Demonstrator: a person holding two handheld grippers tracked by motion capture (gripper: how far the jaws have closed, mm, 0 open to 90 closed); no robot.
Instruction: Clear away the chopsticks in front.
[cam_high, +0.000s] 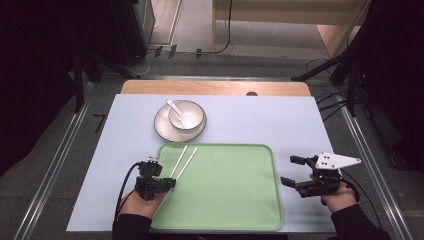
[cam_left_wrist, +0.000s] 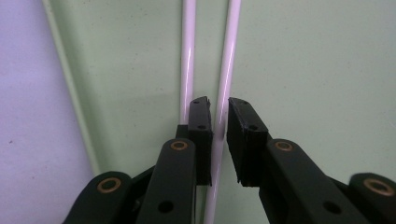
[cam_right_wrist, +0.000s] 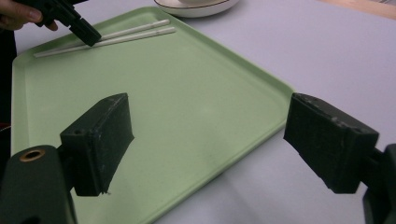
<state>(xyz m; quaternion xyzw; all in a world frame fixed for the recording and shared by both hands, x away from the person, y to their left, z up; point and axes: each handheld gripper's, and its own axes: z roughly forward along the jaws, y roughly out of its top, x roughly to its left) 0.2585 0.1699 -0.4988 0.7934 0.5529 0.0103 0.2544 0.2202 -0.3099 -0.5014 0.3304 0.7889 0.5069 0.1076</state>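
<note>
Two white chopsticks (cam_high: 182, 161) lie side by side on the left part of a pale green tray (cam_high: 230, 185). My left gripper (cam_high: 170, 182) is low over their near ends. In the left gripper view its jaws (cam_left_wrist: 219, 105) stand a little apart astride the right chopstick (cam_left_wrist: 231, 56), with a thin gap at the pads; the left chopstick (cam_left_wrist: 188, 56) runs just outside them. My right gripper (cam_high: 288, 170) hovers by the tray's right edge, wide open with nothing between its fingers (cam_right_wrist: 208, 121). The right gripper view shows the chopsticks (cam_right_wrist: 130, 35) and the left gripper (cam_right_wrist: 86, 35) at the tray's far corner.
A white bowl (cam_high: 187, 116) with a white spoon (cam_high: 176, 109) in it stands on a plate (cam_high: 162, 127) just beyond the tray. The tray rests on a pale lilac table cover (cam_high: 280, 115). Metal rails run along both sides of the table.
</note>
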